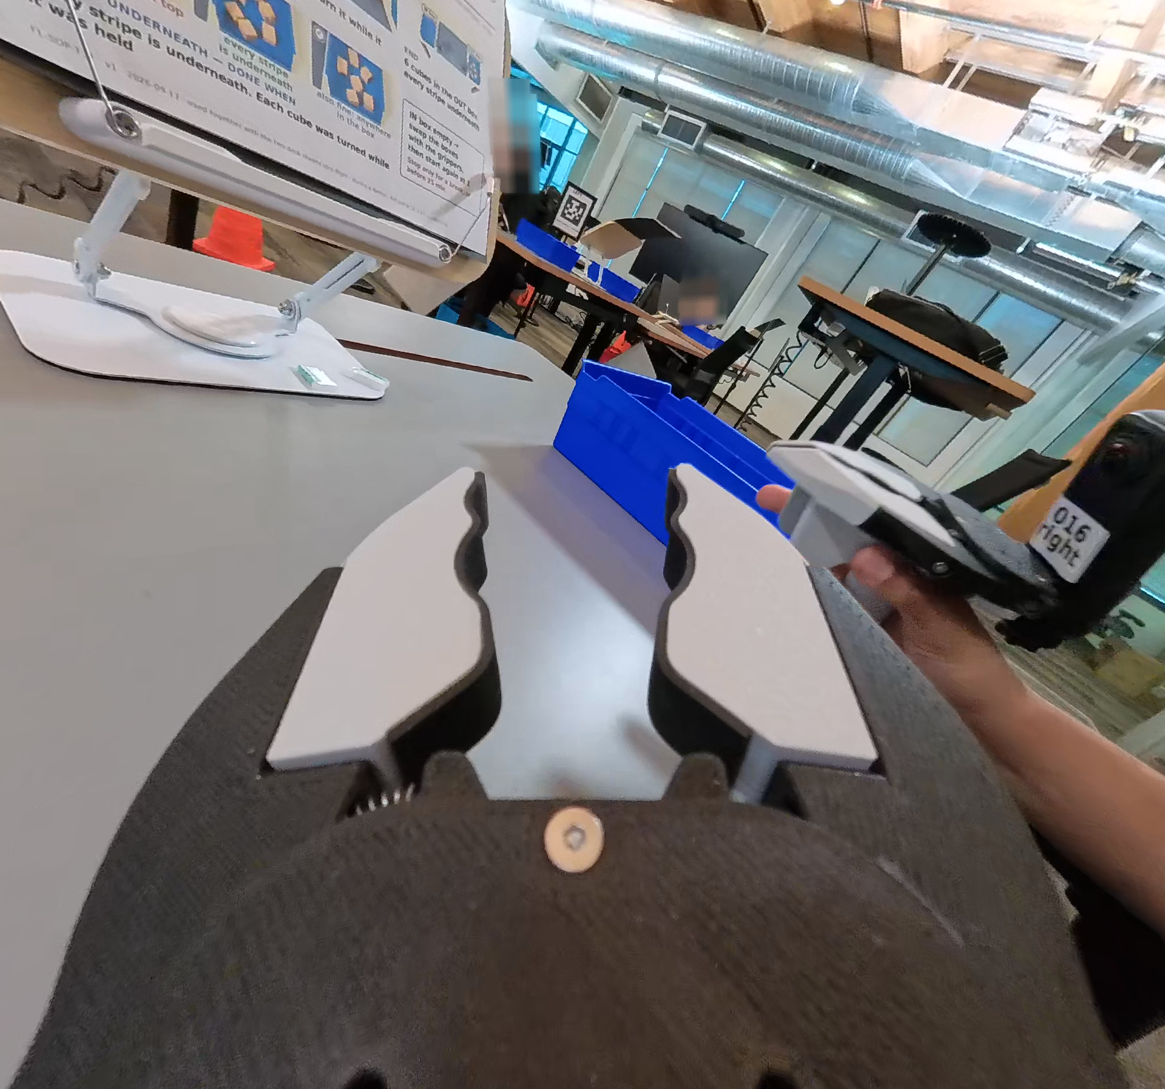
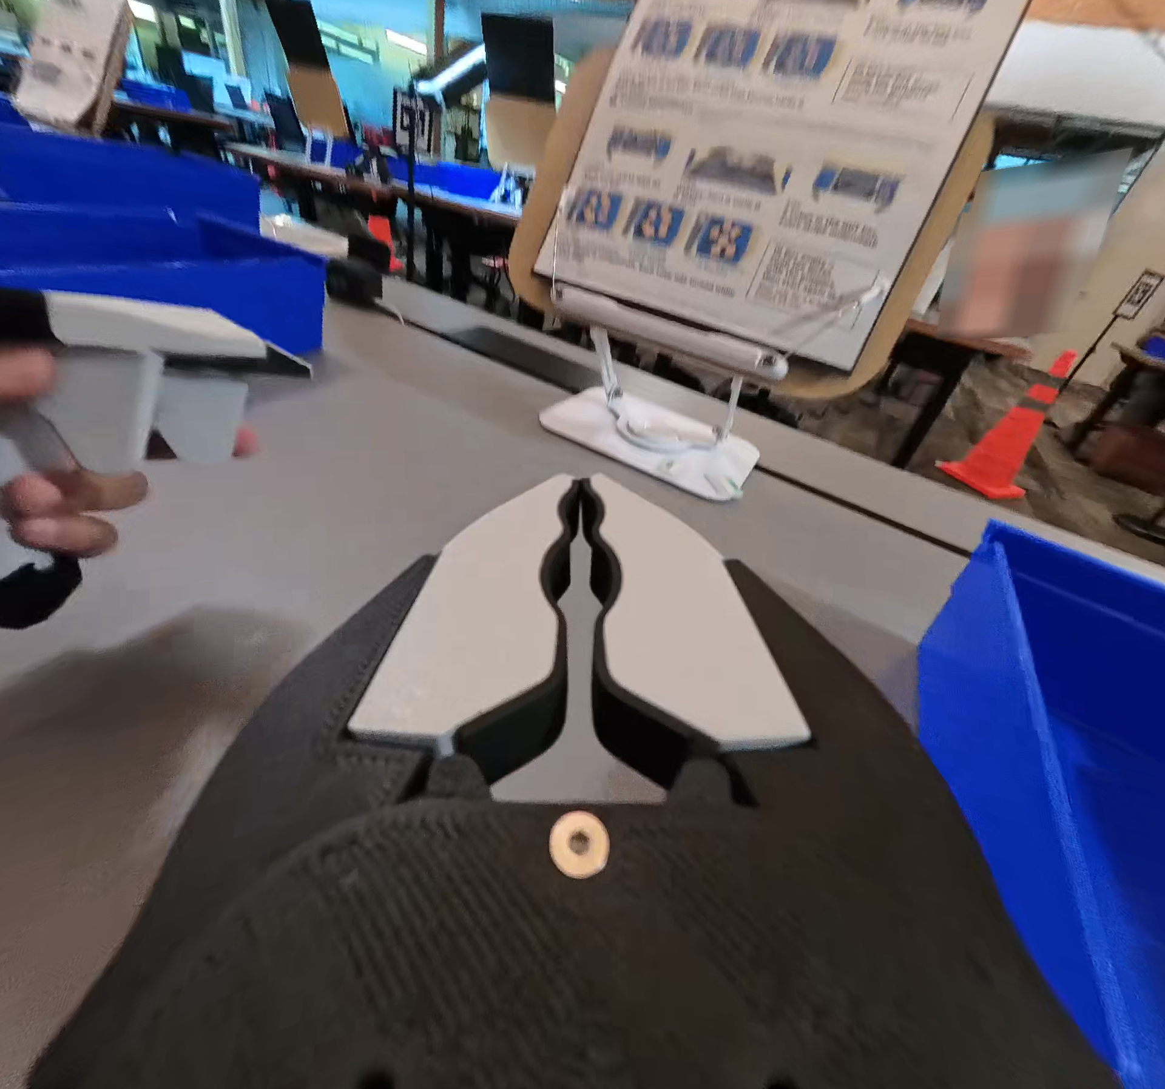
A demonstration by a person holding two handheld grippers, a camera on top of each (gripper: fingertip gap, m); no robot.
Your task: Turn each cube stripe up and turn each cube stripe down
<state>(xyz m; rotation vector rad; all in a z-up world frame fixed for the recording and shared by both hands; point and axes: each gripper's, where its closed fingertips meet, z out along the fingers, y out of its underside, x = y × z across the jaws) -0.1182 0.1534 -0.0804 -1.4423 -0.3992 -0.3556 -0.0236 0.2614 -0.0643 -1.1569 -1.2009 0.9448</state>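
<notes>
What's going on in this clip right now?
A person holds a gripper in each hand above a grey table. The left gripper is open and empty; the right gripper is shut on nothing. No cubes are visible. Blue bins sit on the table, and an instruction sheet on a stand stands behind.

Left gripper (image 1: 575, 491) held low over table, fingers spread wide, nothing between them. Right gripper (image 2: 584, 482) closed, fingertips touching (slim gap farther back along wavy inner edges), empty. Right gripper visible in left wrist view too, held by hand (image 1: 908, 611), forearm running off lower right. Left gripper at left in right wrist view, blurred.
</notes>
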